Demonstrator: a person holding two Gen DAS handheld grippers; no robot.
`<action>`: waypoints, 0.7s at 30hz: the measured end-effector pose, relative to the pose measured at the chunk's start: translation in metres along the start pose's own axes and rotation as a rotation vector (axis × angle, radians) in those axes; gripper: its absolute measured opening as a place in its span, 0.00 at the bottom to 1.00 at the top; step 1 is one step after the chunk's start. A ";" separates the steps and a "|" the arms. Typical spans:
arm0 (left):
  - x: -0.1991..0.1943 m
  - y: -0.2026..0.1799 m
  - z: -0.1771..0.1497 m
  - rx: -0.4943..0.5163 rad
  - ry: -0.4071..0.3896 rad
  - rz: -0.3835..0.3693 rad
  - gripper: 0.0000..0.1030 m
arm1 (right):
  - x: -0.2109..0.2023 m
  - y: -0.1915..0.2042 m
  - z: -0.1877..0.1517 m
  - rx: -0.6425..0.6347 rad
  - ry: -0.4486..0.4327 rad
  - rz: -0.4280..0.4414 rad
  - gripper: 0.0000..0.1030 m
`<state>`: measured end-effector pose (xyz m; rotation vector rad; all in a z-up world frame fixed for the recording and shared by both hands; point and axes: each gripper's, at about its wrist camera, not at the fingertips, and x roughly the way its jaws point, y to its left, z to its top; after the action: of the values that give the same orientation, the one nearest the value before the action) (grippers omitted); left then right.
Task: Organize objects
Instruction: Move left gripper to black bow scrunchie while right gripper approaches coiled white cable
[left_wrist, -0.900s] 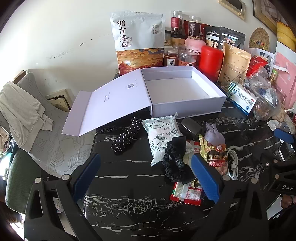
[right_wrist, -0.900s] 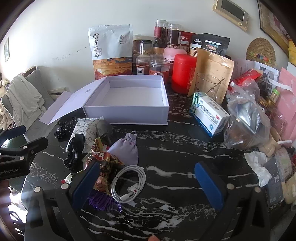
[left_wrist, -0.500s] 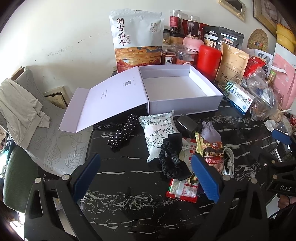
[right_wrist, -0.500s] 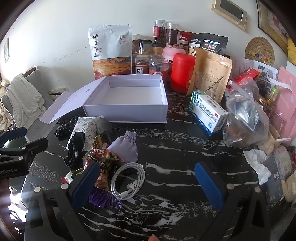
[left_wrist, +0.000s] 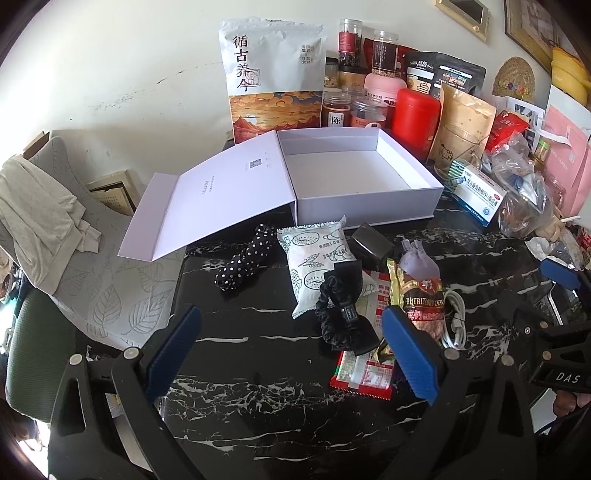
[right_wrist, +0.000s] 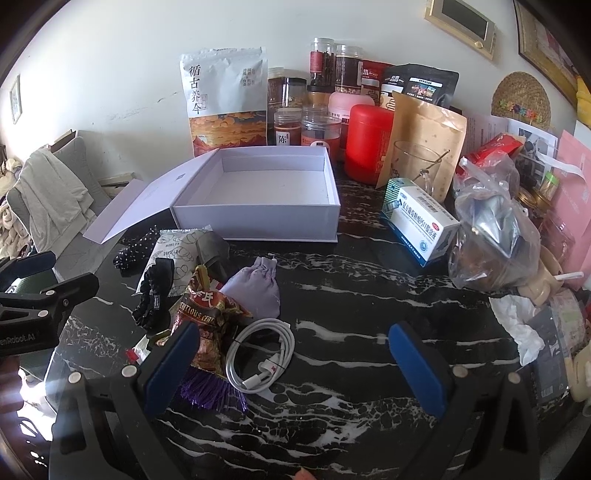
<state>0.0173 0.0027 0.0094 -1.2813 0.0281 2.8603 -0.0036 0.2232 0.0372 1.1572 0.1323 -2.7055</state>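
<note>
An open, empty white box (left_wrist: 369, 206) (right_wrist: 258, 221) stands on the black marble table, its lid (left_wrist: 221, 199) folded out to the left. In front of it lie a polka-dot cloth (left_wrist: 242, 264), a white snack pack (left_wrist: 316, 266), a black scrunchie (left_wrist: 340, 317), a lilac pouch (right_wrist: 255, 291), a cereal packet (right_wrist: 208, 317) and a white cable (right_wrist: 260, 356). My left gripper (left_wrist: 291, 350) is open and empty, above the table just before the scrunchie. My right gripper (right_wrist: 295, 365) is open and empty, around the cable's near side.
Jars, a red canister (right_wrist: 367, 142) and food bags line the wall behind the box. A medicine box (right_wrist: 421, 221) and a plastic bag (right_wrist: 495, 236) sit at the right. A chair with cloth (left_wrist: 48, 206) stands left of the table.
Both grippers have drawn back a little from the table items; the scene sits slightly farther away. Both stay open and nothing on the table has moved.
</note>
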 end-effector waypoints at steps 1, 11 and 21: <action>0.000 0.000 0.000 0.000 0.000 0.000 0.95 | 0.000 0.000 0.000 0.000 0.000 0.000 0.99; -0.006 -0.001 -0.006 -0.002 -0.004 -0.002 0.95 | -0.003 -0.001 -0.001 -0.001 -0.006 0.002 0.99; -0.011 -0.002 -0.006 -0.005 0.001 -0.008 0.95 | -0.008 -0.001 -0.005 -0.010 -0.007 0.007 0.99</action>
<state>0.0288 0.0048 0.0137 -1.2808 0.0155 2.8554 0.0051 0.2259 0.0393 1.1437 0.1400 -2.6996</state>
